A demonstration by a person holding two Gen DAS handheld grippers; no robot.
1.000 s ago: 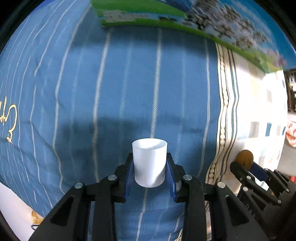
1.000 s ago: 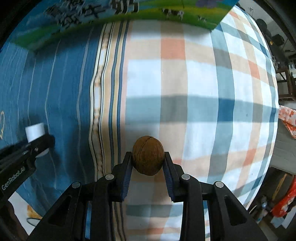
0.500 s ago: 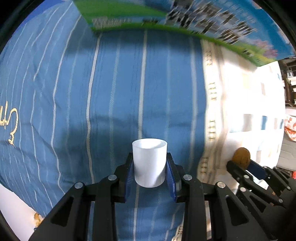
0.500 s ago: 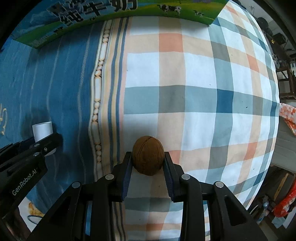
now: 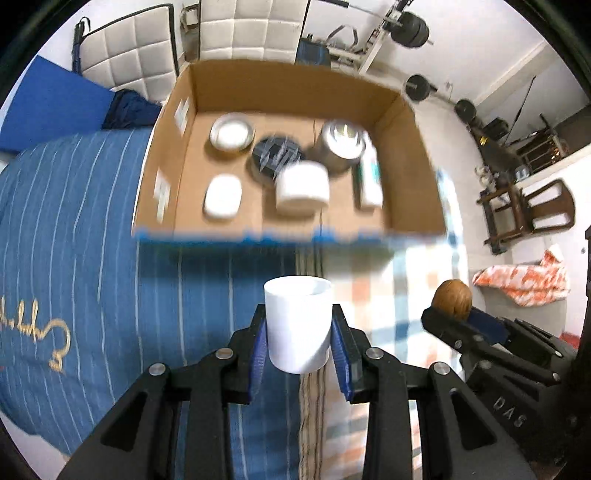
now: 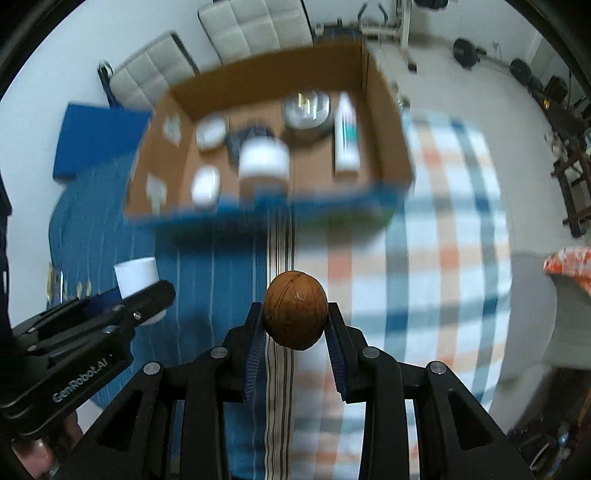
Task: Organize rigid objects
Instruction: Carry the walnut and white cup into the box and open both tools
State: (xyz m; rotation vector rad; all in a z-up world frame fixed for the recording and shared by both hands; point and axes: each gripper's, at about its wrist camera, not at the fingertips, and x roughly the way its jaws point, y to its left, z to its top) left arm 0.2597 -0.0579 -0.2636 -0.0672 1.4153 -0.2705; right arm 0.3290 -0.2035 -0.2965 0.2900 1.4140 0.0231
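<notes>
My left gripper (image 5: 298,326) is shut on a small white cup (image 5: 297,323), held upright above the blue striped bedding (image 5: 92,258). My right gripper (image 6: 295,319) is shut on a brown walnut (image 6: 295,310) above the plaid cloth (image 6: 443,240). Each gripper shows in the other's view: the walnut (image 5: 452,297) at right, the cup (image 6: 136,275) at left. Ahead lies an open cardboard box (image 5: 413,177), also seen as the box (image 6: 388,122), holding several items: a white jar (image 5: 302,184), a metal tin (image 5: 341,144), a round white dish (image 5: 232,134), a tube (image 5: 370,179).
A blue pad (image 5: 55,107) and white quilted headboard panels (image 5: 125,59) stand behind the bed. Weights (image 5: 410,26) and a wooden chair (image 5: 524,214) fill the room at right. An orange patterned cloth (image 5: 524,280) lies beside the bed.
Both grippers have risen well above the bedding with the cup and walnut still held. The box's open top and the room behind came into view.
</notes>
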